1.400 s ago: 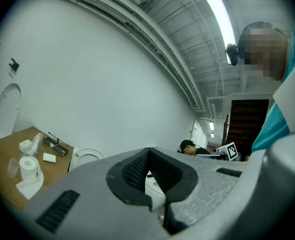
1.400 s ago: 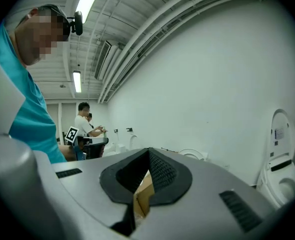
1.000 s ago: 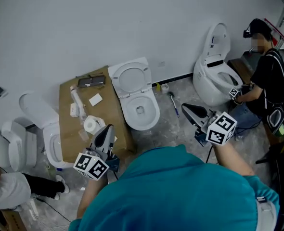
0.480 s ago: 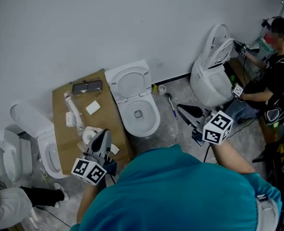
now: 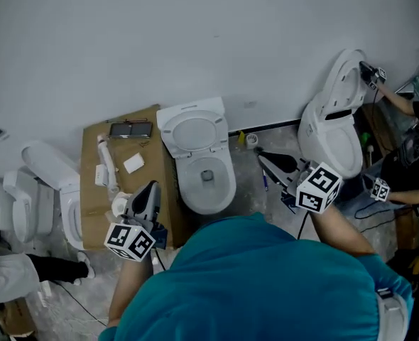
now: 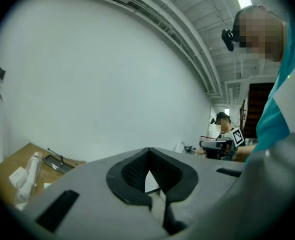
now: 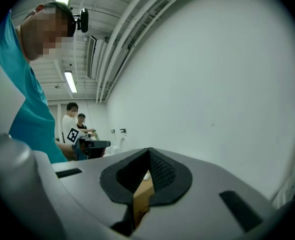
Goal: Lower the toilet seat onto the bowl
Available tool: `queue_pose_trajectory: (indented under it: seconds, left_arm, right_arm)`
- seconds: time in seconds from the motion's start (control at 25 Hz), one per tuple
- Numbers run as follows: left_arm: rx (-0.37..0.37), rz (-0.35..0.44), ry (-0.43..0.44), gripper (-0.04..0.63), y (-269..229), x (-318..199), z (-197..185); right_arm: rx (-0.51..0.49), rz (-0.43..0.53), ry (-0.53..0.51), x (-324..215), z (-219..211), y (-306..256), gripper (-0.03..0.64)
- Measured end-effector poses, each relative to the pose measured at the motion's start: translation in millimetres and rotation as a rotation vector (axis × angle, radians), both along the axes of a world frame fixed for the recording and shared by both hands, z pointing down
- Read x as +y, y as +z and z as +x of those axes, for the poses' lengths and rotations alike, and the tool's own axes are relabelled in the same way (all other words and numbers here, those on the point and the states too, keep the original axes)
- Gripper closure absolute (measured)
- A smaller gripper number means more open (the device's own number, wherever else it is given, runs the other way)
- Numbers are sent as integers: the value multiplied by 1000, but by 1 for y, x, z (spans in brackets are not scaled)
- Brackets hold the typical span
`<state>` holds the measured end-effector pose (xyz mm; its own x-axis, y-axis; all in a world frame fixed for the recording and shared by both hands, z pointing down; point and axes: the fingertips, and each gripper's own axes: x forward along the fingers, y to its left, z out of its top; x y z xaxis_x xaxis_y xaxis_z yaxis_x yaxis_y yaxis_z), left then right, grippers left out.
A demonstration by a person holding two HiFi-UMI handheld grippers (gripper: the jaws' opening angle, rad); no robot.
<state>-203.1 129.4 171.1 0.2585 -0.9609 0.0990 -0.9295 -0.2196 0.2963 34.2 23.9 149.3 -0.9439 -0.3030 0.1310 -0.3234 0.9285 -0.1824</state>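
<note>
My left gripper [image 5: 150, 190] and right gripper [image 5: 263, 156] were both closed and empty. The toilet seat [image 5: 194, 130] stood raised at frame centre. I judged it rigid, slick and hinged, best taken at its free upper edge.

toilet seat [image 5: 193, 130]: white | bowl [image 5: 208, 183]: white | cardboard sheet [image 5: 90, 212]: brown | left tongs [image 5: 151, 187]: grey, black-lined, black-and-white square markers at rear | right tongs [image 5: 263, 156]: same colours, same markers | shirt [image 5: 266, 283]: teal | wall [image 5: 195, 34]: pale grey | floor [image 5: 248, 190]: mottled grey
</note>
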Motion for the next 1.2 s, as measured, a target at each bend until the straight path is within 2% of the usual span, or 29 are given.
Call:
queue_pose_trajectory:
  seconds: [0.2,0.28,0.44,0.56,0.68,0.76,0.88,1.12,1.2]
  left_arm:
    - [-81,-74,-136,603,19,-69,25]
    - [-114,-107,-161,603,30,-98,30]
    - [-218,-151,-110,603,50,-145,32]
    - [-284,-177,-69,601,70,-177,14]
    - [-354,-236,-29,584,103,-206,-12]
    - [-449,-296,16,544,131,-226,-27]
    - [-630,-399,83,492,180,-258,-43]
    - [-958,-498,201,488,250,-326,-68]
    - [-1023,-521,219,488,263,-344,-73]
  right_arm:
    - [0,36,-113,-55,32,1,627]
    - [1,38,-131,-74,40,5,627]
    - [-1,30,-119,-100,43,16,627]
    - [1,20,-77,-112,33,27,627]
    - [5,1,-28,-116,15,39,627]
    - [13,-11,-5,-117,4,48,627]
    - [26,-35,27,-124,-5,62,627]
    - [48,-77,62,-138,-14,87,627]
    - [55,-94,70,-142,-10,97,627]
